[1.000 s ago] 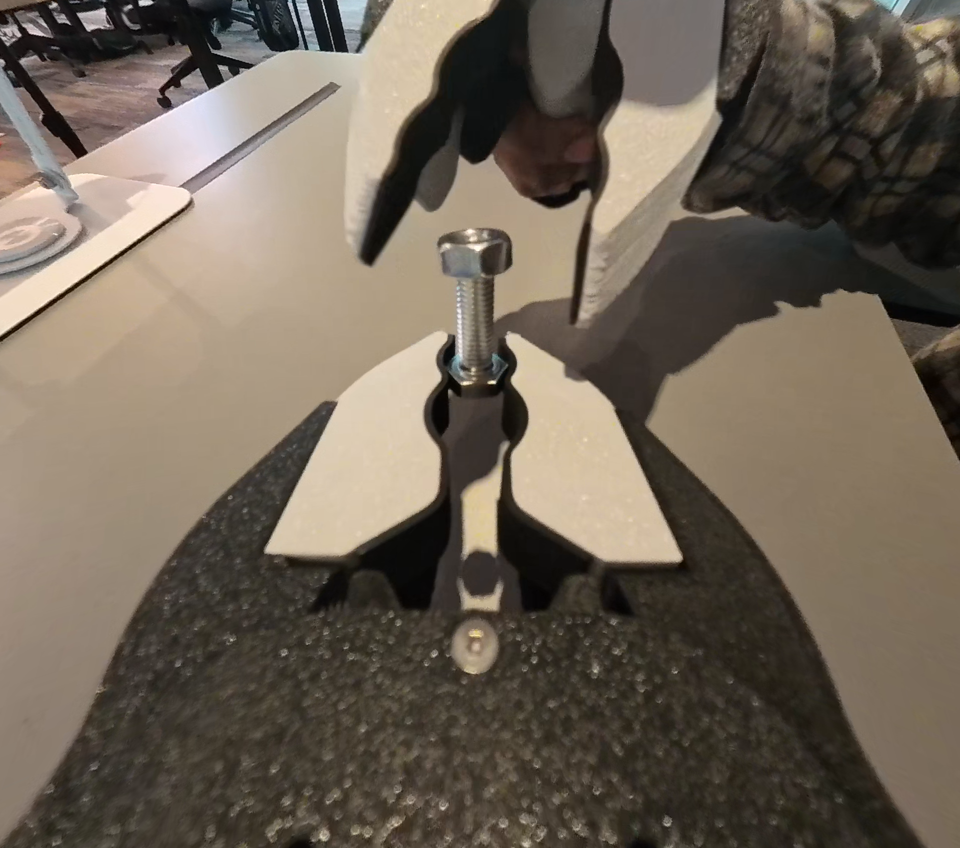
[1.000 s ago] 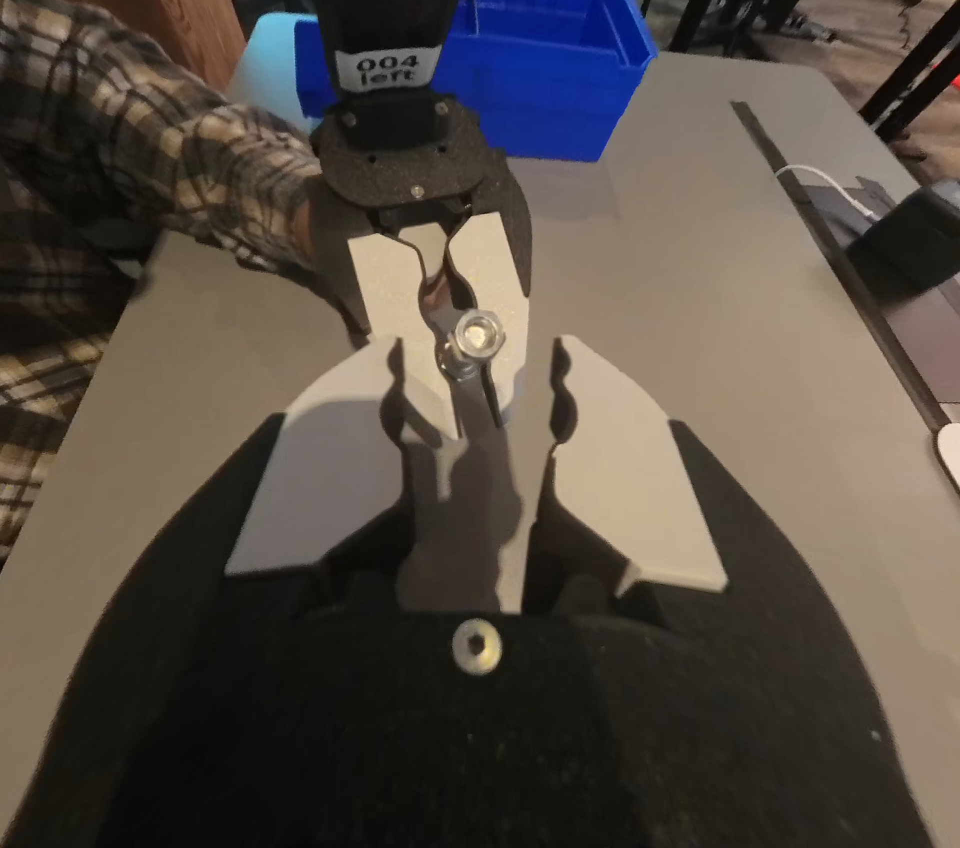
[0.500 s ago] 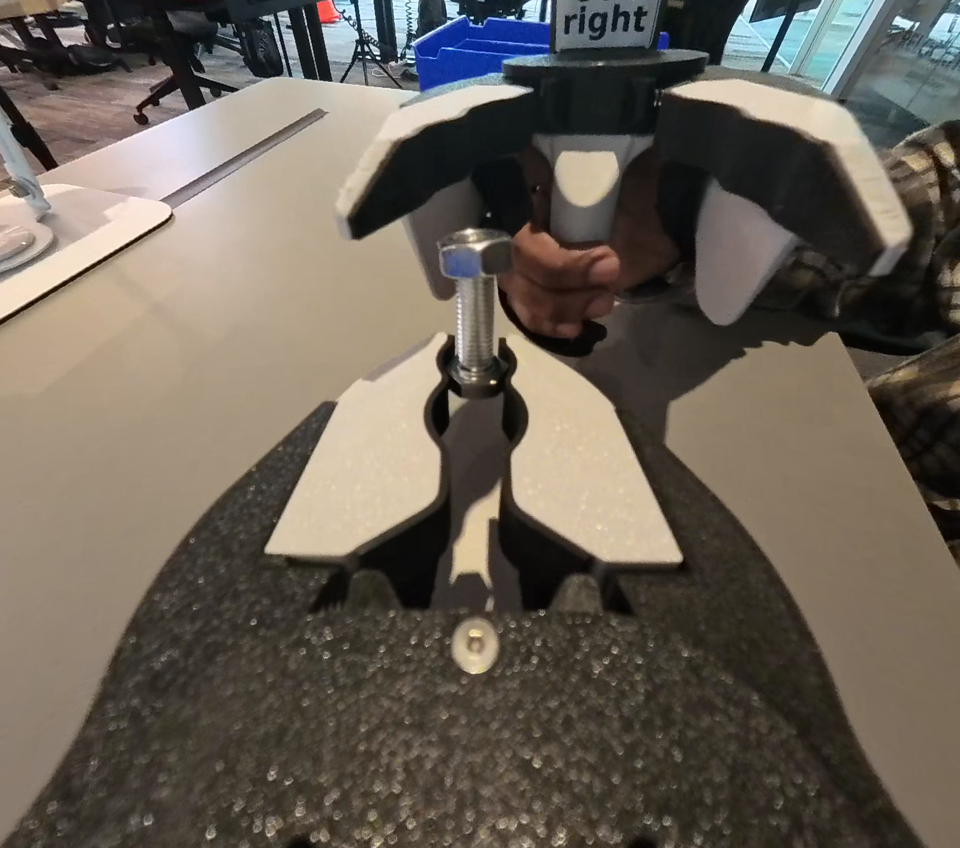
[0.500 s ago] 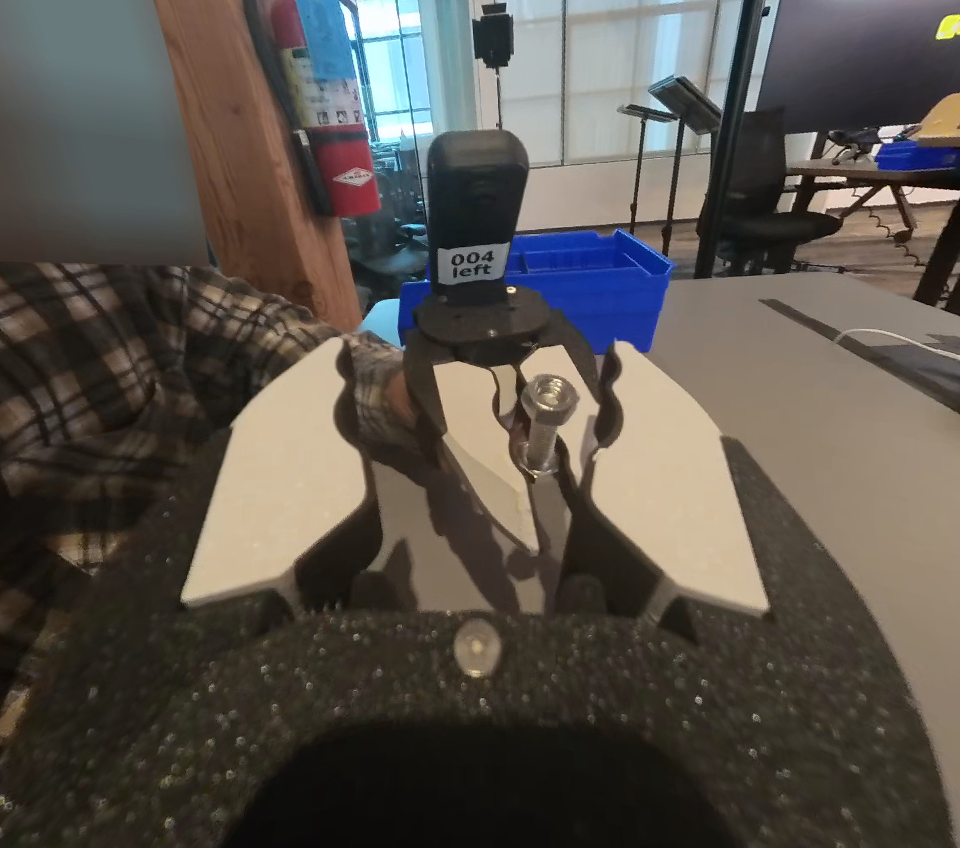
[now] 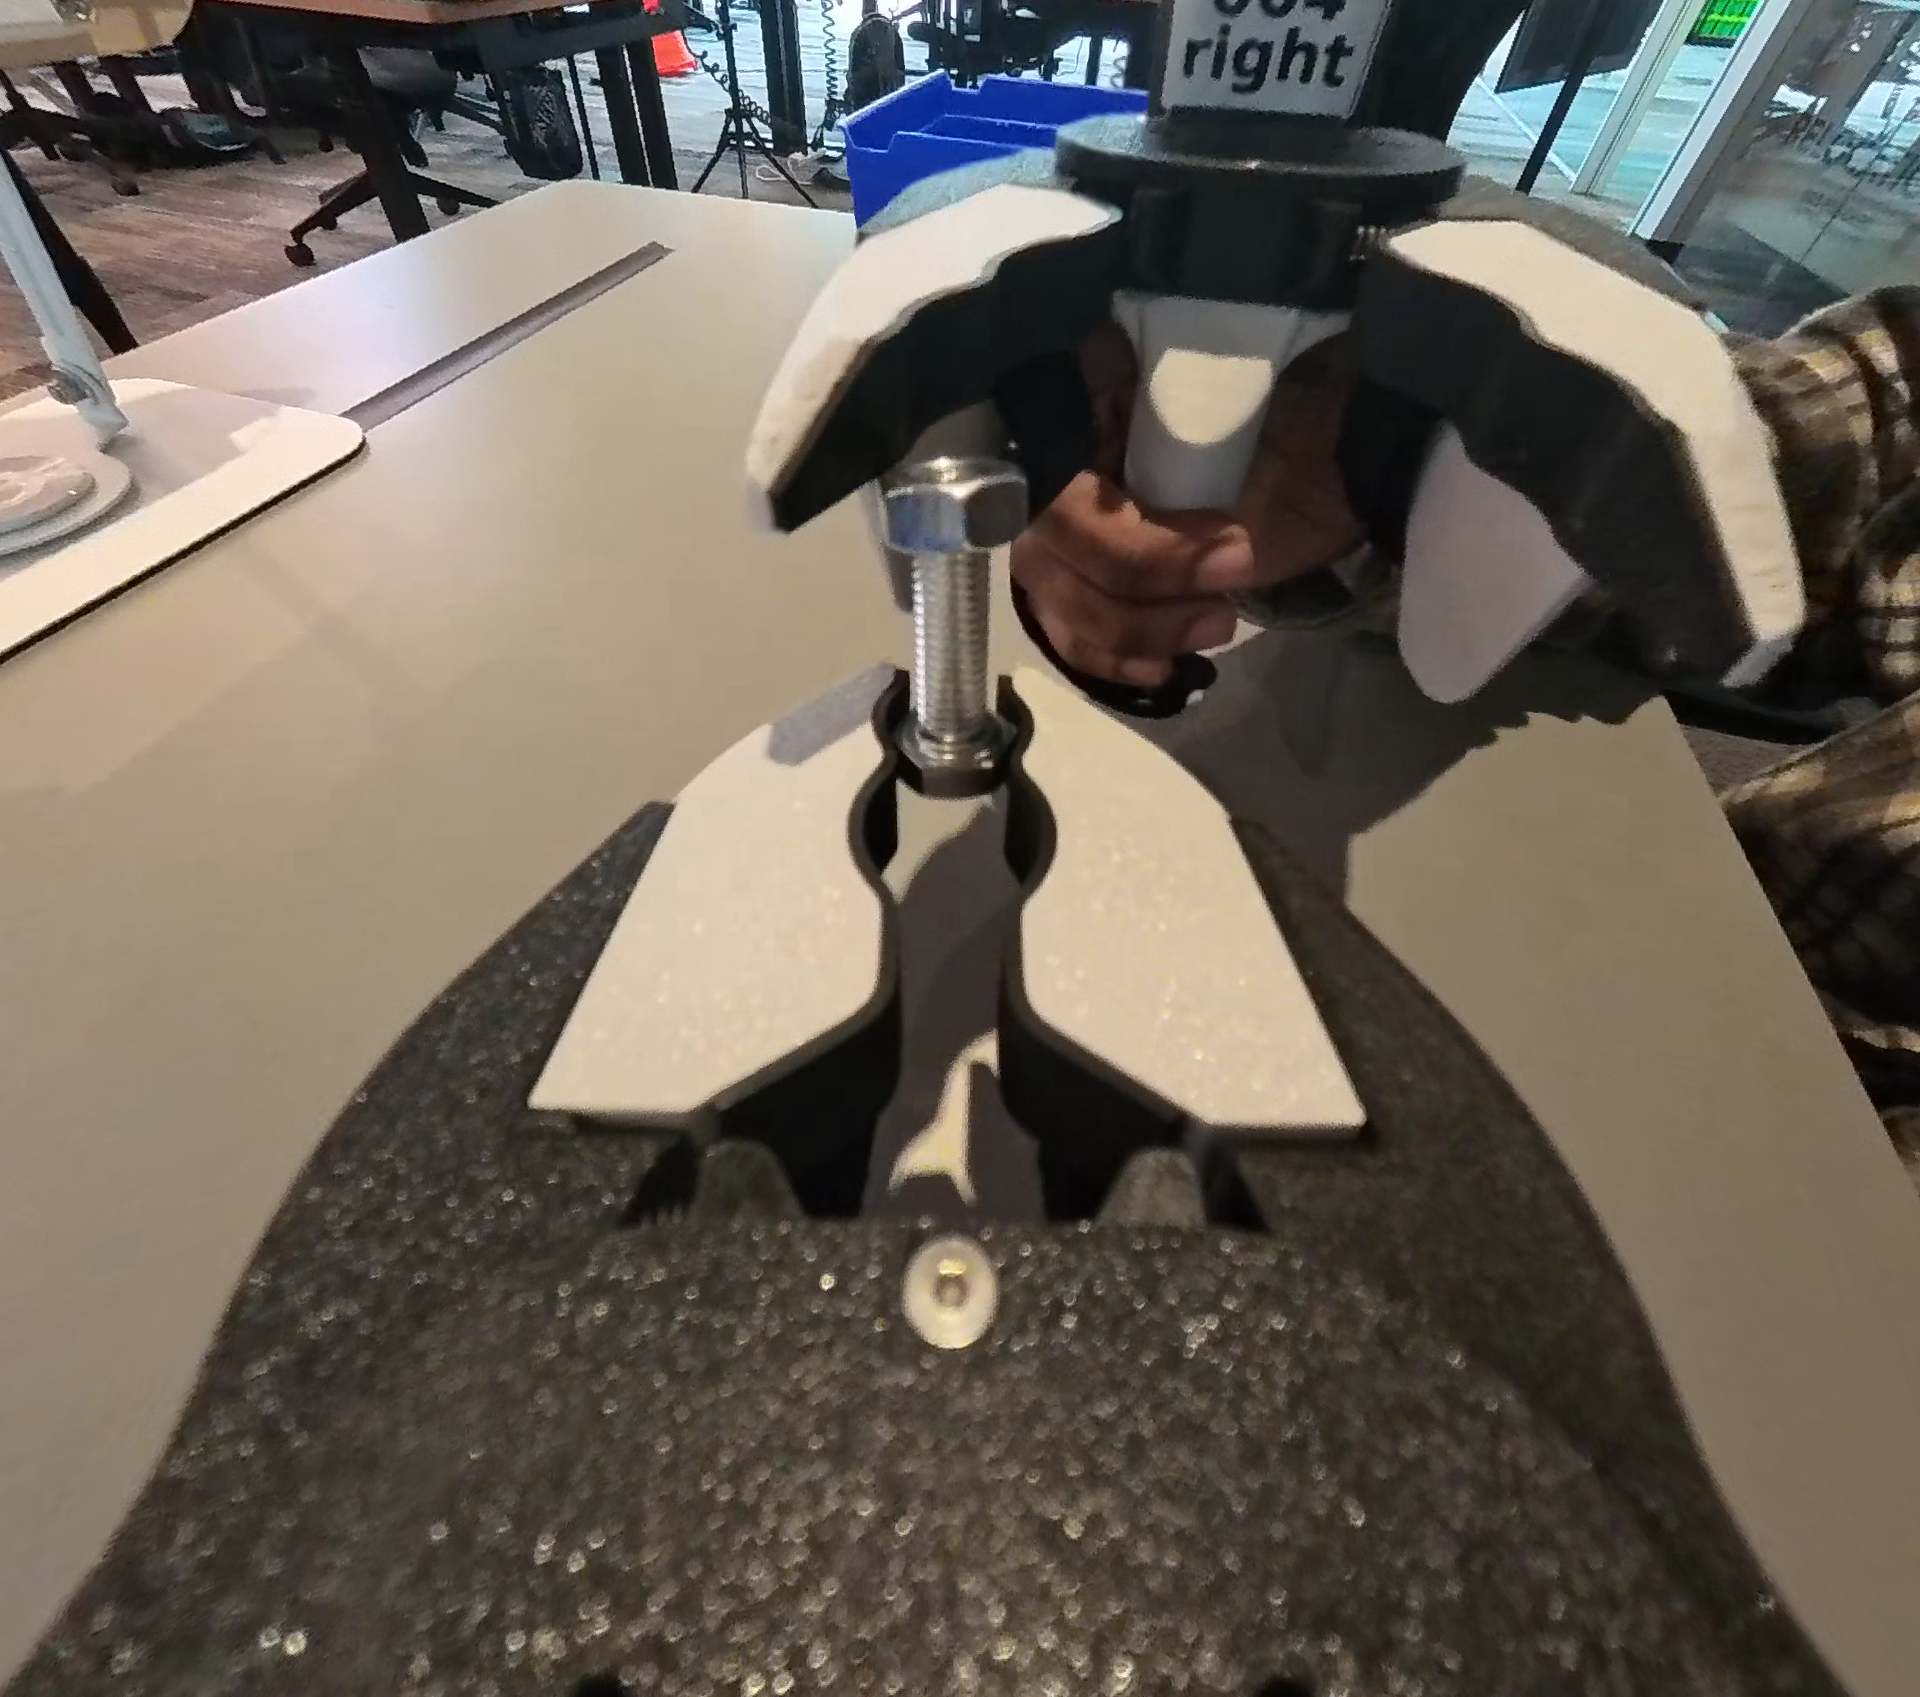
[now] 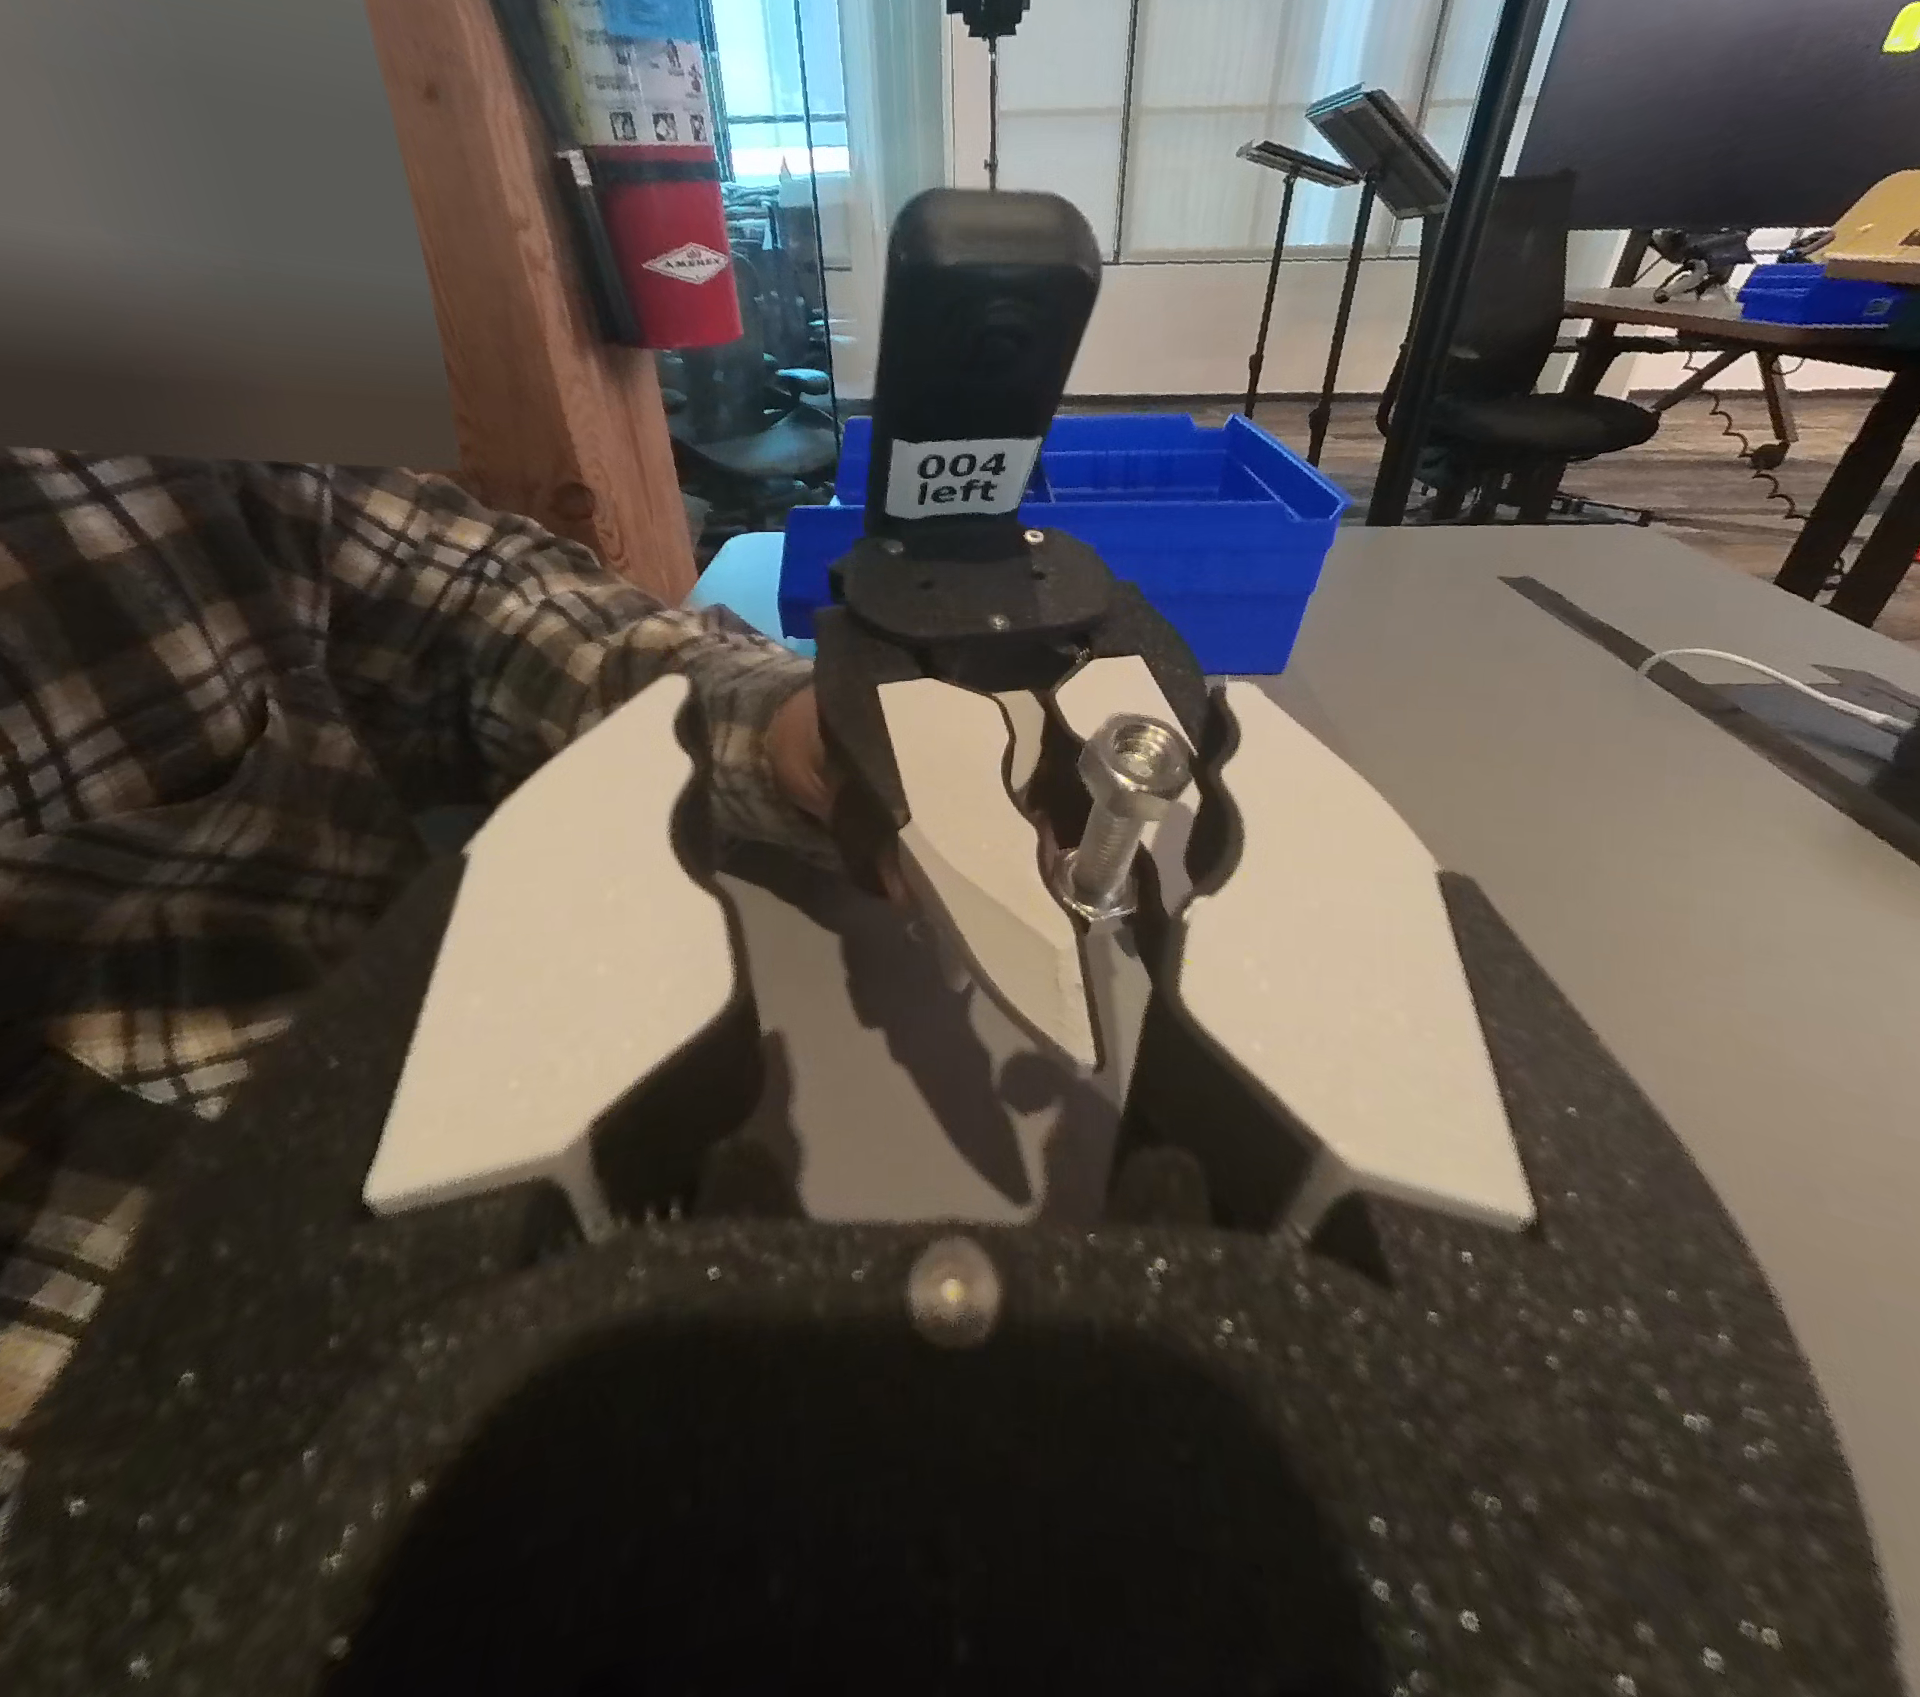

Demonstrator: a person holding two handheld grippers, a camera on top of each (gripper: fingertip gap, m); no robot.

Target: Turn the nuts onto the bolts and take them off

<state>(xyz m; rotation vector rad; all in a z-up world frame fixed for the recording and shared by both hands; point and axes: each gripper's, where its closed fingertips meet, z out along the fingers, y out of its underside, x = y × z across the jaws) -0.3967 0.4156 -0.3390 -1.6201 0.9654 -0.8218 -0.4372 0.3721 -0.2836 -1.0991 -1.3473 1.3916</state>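
**Bolt held upright by its nut, second gripper spread around the head**

Nearest to me, the left gripper (image 5: 951, 748) sat low over the grey table (image 5: 436, 712), its two white fingers drawn together and clamped on the nut (image 5: 954, 762) at their tips. The bolt (image 5: 951, 608) stood upright out of that nut, threaded shank bare and the hex head on top, clear of the tabletop as far as I could tell.

Just beyond it, the right gripper (image 6: 956, 826) faced the other way with its fingers spread wide apart. From the left wrist view one of its fingers (image 5: 914, 359) hung just over and beside the bolt head; whether it touched the head I could not tell. From the right wrist view the bolt (image 6: 1117, 816) stood close to the inner edge of the right-hand finger (image 6: 1340, 941), off centre in the gap. A hand (image 5: 1132, 587) in a plaid sleeve (image 5: 1849, 504) gripped the handle behind.

Farther back, a blue bin (image 6: 1174, 546) rested at the table's far edge. Behind that stood a wooden post carrying a red fire extinguisher (image 6: 644, 120), then office chairs, desks and tall windows.
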